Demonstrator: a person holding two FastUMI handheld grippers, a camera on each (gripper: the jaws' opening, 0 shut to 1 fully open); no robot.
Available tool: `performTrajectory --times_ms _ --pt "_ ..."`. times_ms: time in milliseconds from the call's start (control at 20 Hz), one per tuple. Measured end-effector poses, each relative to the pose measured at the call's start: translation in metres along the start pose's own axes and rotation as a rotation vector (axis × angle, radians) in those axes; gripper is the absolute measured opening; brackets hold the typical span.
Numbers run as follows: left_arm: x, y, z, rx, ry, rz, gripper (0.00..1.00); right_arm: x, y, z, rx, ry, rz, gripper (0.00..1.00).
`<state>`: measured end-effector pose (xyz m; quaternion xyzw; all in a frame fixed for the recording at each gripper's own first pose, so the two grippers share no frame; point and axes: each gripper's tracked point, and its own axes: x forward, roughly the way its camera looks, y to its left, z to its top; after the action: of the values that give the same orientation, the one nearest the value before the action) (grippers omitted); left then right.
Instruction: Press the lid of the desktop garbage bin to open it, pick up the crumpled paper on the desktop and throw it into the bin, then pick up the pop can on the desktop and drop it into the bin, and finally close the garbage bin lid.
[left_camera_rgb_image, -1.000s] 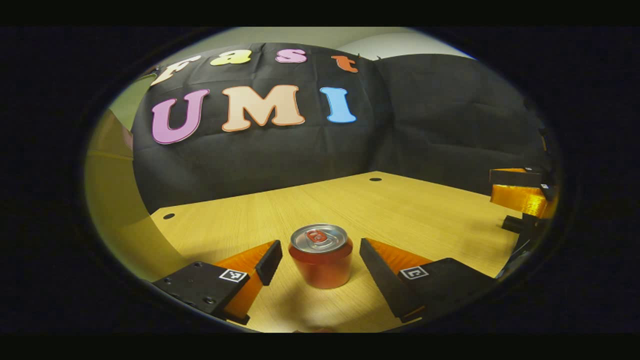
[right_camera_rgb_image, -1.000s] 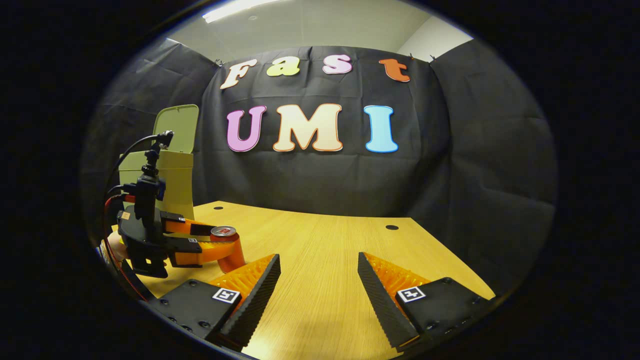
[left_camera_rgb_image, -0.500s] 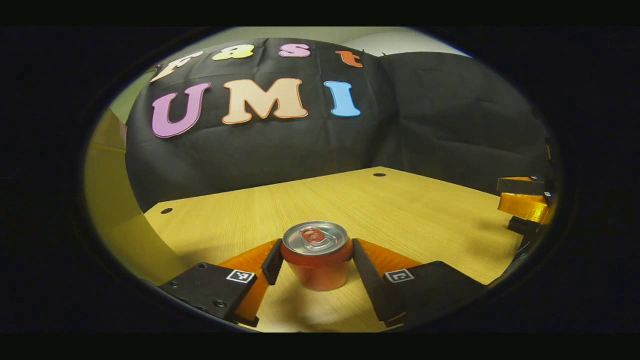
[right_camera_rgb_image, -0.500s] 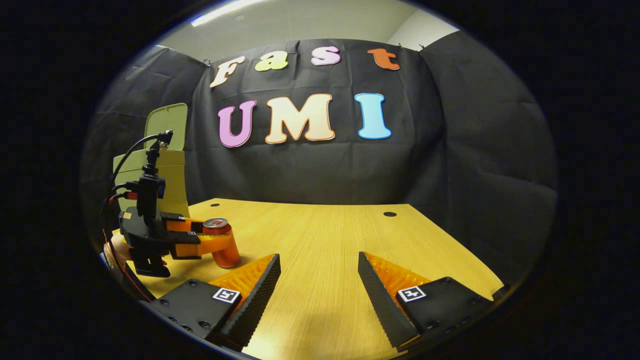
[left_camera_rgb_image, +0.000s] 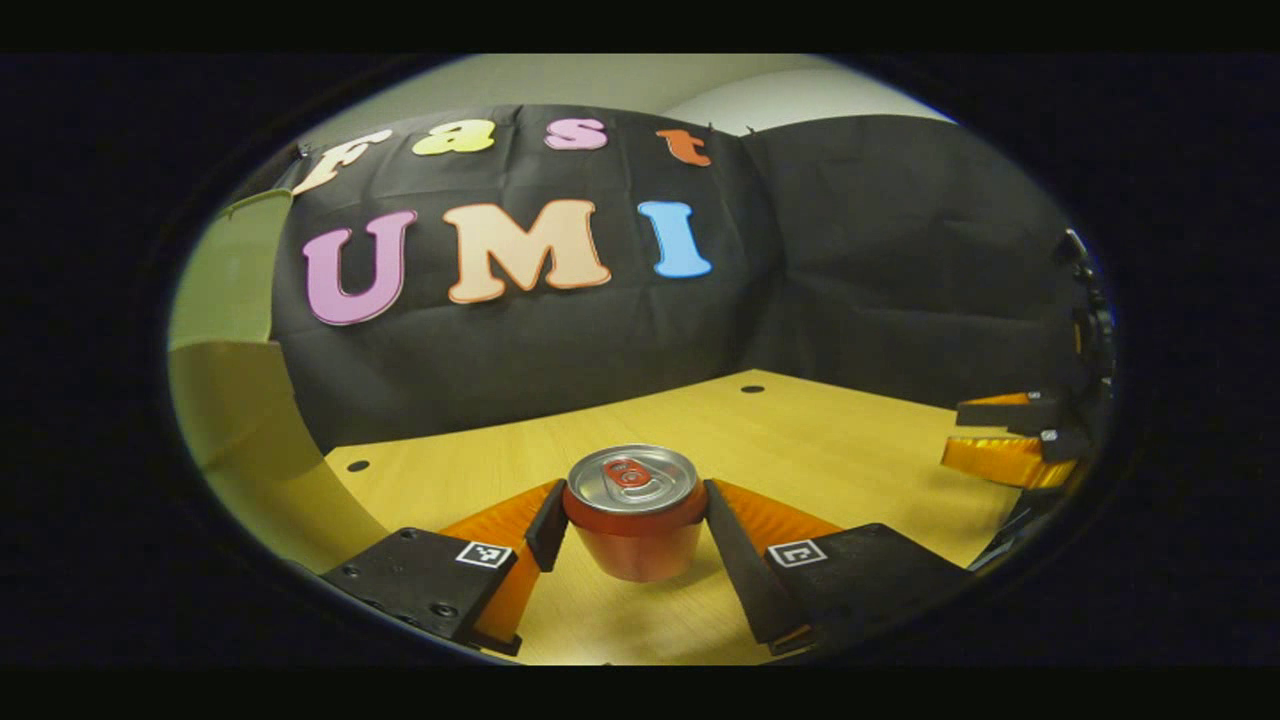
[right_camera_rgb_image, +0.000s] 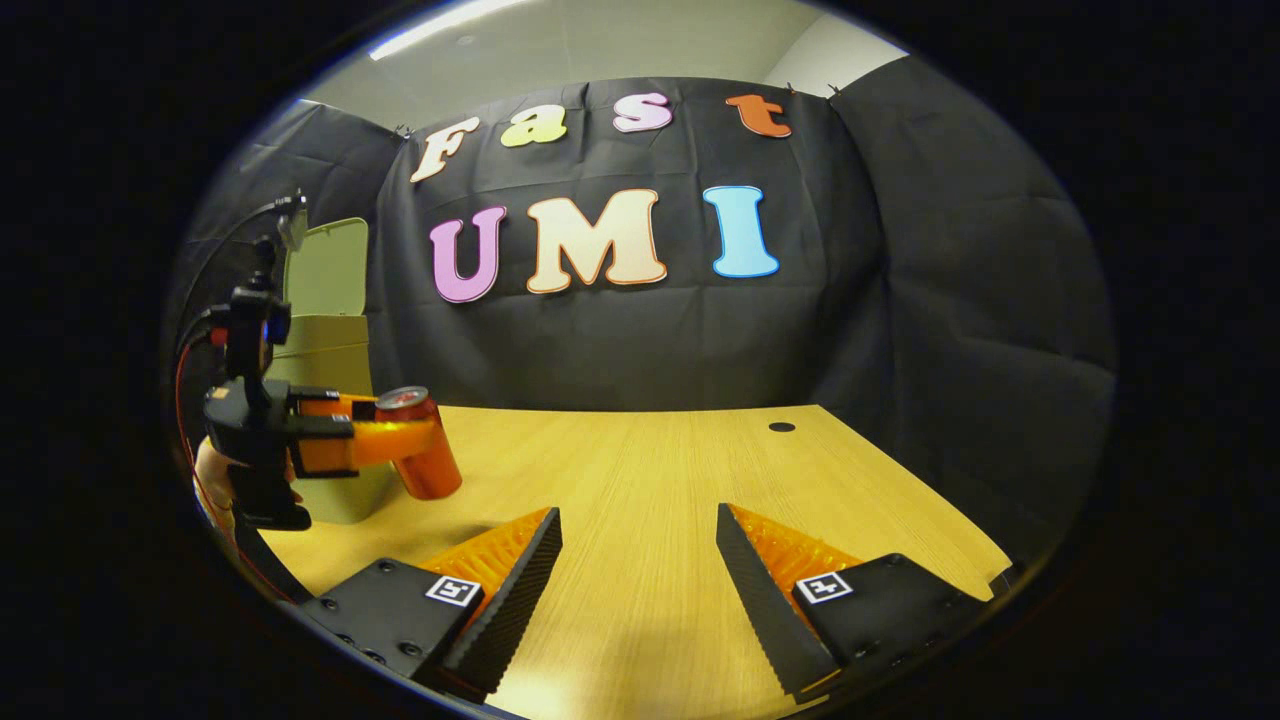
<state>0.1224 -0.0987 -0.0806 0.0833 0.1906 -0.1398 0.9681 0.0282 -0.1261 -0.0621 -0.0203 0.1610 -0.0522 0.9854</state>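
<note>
Black cloth closes off the booth behind a pale wood worktop (right_camera_rgb_image: 650, 500). Going left to right in the right gripper view: the garbage bin (right_camera_rgb_image: 325, 400) stands at the far left edge of the worktop with its lid (right_camera_rgb_image: 328, 268) tipped up and back, so the mouth is open to take a drop. I see no crumpled paper on the wood; I judge that step done, though the bin's inside is hidden from me.

Just in front of the bin, the left gripper (right_camera_rgb_image: 400, 440) is clamped on the pop can (right_camera_rgb_image: 420, 445), one finger on each flank, high on the body near the rim. The can hangs clear of the worktop and leans slightly. A grip up high leaves the base free to go over the bin's wall first, which I take to be the reason for it. In the left gripper view the can (left_camera_rgb_image: 634, 512) sits square between the fingers, top facing up, with the bin's wall (left_camera_rgb_image: 235, 420) curving along the left.

Right gripper (right_camera_rgb_image: 638, 570): spread wide, empty, held low over the worktop and well apart from the can, out of the carry path. I read it as parked, perhaps for closing the lid.
</note>
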Motion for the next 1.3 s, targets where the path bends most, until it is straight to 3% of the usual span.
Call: performTrajectory --times_ms 500,700,900,1100,1300 --pt "-0.077 0.005 0.132 -0.021 -0.205 0.002 0.77 -0.008 0.045 0.001 -0.047 0.005 0.097 0.98" --pt "-0.107 0.054 0.166 0.031 -0.246 0.104 0.76 -0.005 0.049 -0.006 -0.037 0.03 0.112 0.98" --pt "-0.132 0.112 0.181 0.012 -0.248 0.206 0.76 -0.006 0.042 -0.008 -0.015 0.039 0.105 0.98" --pt "-0.144 0.173 0.177 -0.007 -0.211 0.331 0.77 -0.01 0.031 -0.001 0.012 0.02 0.09 0.98" --pt "-0.142 0.21 0.148 -0.032 -0.12 0.394 0.76 -0.015 0.028 0.001 0.009 0.014 0.075 0.98"
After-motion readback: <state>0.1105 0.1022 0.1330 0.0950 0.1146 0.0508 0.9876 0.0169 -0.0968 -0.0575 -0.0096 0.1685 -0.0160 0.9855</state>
